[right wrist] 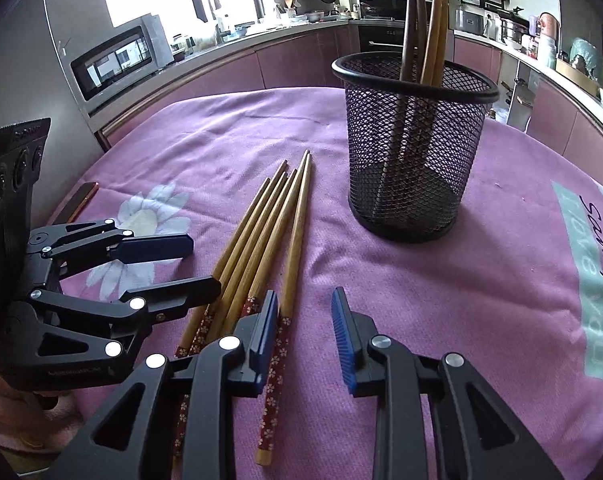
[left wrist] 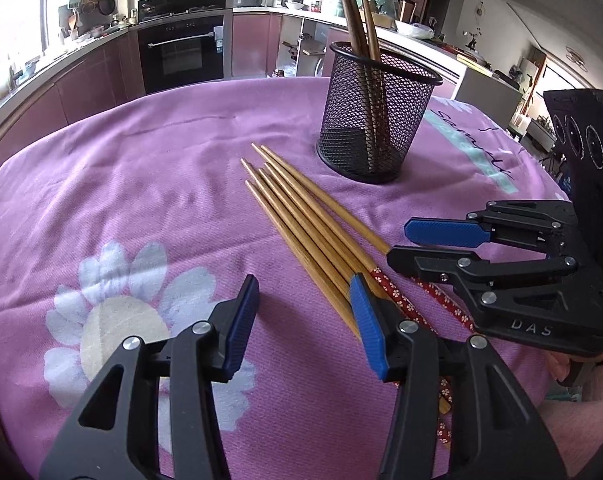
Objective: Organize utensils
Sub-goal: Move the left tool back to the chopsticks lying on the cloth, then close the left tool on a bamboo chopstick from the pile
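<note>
Several bamboo chopsticks (left wrist: 301, 216) (right wrist: 261, 232) with red flowered ends lie side by side on the purple cloth. A black mesh cup (left wrist: 377, 120) (right wrist: 413, 152) stands upright behind them with a few chopsticks (left wrist: 361, 20) (right wrist: 429, 20) leaning inside. My left gripper (left wrist: 305, 312) (right wrist: 205, 264) is open at the left of the bundle, its right finger over the outer sticks and only cloth in the gap. My right gripper (right wrist: 305, 316) (left wrist: 399, 240) is open on the other side. The rightmost stick runs just inside its left finger, and no pad presses it.
The purple cloth (left wrist: 141, 184) with a white flower print covers the round table. A dark flat object (right wrist: 77, 200) lies near the far left edge. Kitchen counters and an oven (left wrist: 181, 52) stand beyond the table. A person's hand (right wrist: 5, 400) holds the left gripper.
</note>
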Tool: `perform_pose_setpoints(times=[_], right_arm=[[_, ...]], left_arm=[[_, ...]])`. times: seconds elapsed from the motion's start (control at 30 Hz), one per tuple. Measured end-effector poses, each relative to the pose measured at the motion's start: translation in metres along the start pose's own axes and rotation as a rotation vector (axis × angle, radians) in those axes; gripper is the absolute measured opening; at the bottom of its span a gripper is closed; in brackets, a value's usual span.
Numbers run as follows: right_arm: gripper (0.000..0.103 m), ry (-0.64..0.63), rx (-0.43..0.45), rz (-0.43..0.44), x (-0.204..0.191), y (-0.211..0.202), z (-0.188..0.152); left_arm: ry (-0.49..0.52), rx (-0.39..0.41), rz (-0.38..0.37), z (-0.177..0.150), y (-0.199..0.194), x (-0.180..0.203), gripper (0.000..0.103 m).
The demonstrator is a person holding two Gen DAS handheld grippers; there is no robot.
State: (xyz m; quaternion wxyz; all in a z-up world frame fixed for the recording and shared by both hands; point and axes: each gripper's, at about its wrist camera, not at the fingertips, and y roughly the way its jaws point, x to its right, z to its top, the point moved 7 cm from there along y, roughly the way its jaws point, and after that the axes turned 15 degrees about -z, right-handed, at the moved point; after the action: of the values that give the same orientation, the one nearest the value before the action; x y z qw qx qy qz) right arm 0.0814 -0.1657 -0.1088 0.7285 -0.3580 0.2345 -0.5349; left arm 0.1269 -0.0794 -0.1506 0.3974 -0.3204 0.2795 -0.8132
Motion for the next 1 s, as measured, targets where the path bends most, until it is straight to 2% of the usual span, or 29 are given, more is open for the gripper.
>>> perform_pose_setpoints(times=[0.1,0.43,0.67,1.0], right_arm=[[0.026,0.003,0.001,0.001,0.001,0.000,0.000],[0.027,-0.011,0.004,0.000,-0.002,0.001,0.003],[0.026,-0.044,0.006,-0.019,-0.008,0.009,0.014],[0.023,-0.080,0.004,-0.044,-0.014,0.022,0.030]], left_arm=[[0.015,-0.010,0.020,0.000,-0.001,-0.002,0.037],[0.018,-0.026,0.031,-0.001,0.000,-0.007,0.036],[-0.003,-0.024,0.040,0.006,0.002,-0.018,0.019],[-0.029,-0.019,0.055,0.011,0.002,-0.030,0.020]])
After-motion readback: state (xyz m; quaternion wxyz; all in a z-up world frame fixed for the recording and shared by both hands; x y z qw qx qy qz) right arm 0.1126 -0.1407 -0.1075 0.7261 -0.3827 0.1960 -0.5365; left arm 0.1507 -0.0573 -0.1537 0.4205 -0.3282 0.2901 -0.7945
